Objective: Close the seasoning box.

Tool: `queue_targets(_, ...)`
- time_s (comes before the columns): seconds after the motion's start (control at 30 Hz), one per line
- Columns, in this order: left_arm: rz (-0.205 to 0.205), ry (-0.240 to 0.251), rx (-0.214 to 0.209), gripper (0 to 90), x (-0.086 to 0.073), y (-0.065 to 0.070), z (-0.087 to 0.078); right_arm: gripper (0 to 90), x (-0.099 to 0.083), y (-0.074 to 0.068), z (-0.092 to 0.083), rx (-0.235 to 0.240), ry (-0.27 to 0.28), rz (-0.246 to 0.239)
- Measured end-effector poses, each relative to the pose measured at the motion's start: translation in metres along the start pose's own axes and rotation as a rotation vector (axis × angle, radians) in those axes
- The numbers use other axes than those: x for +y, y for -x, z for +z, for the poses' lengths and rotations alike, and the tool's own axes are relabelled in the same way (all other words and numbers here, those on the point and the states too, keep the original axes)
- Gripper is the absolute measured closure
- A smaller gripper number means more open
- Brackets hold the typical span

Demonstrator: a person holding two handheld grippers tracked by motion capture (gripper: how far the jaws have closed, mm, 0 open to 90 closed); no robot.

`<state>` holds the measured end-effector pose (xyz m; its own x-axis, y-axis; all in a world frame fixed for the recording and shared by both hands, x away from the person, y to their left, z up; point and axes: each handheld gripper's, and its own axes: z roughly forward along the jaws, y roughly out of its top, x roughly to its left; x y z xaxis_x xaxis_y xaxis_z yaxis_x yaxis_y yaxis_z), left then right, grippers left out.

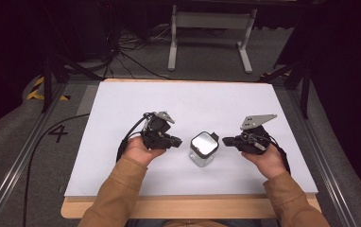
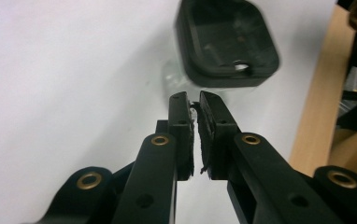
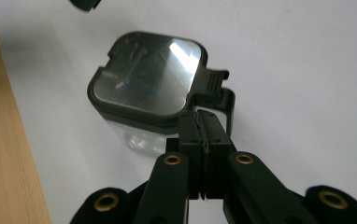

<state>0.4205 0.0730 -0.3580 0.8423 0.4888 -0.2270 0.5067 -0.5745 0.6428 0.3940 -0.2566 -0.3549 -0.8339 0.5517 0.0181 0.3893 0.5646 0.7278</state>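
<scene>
Your clear container with the black lid (image 1: pixel 203 148) sits at centre frame on the white table (image 1: pixel 122 104), between your grippers. Left gripper (image 1: pixel 177 142) and right gripper (image 1: pixel 226 140) are both clenched, grasping nothing.

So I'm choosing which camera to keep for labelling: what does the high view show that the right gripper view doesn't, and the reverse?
High view: both of the person's hands, the left tool left of the clear square container with a black-rimmed lid, and the grey floor.

Right gripper view: the lid's black latch tab up close, just beyond the right tool, whose jaws stand closed.

Both: the container, the white table surface, its wooden edge.
</scene>
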Motion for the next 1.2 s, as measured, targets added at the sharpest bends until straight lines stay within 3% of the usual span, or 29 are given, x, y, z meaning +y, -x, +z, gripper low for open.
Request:
queue_targets(0.13,-0.026,0.005,0.012,83.6,-0.003,-0.01,0.0,89.2,-0.006,0.0,0.007,0.037,-0.077,0.008)
queue_targets(0.27,-0.037,0.015,0.011,83.1,-0.005,-0.013,0.001,89.3,-0.009,-0.003,0.016,0.075,-0.155,-0.017)
queue_targets(0.43,-0.035,0.016,0.019,83.1,-0.005,-0.012,-0.001,89.3,-0.01,-0.005,0.028,0.091,-0.191,-0.022)
queue_targets(0.9,-0.045,0.02,0.024,82.5,-0.01,-0.012,-0.005,89.4,-0.011,-0.005,0.045,0.105,-0.224,-0.023)
queue_targets(1.2,-0.079,0.011,0.045,82.2,-0.022,-0.012,-0.011,89.4,-0.005,0.005,0.056,0.042,-0.192,0.009)
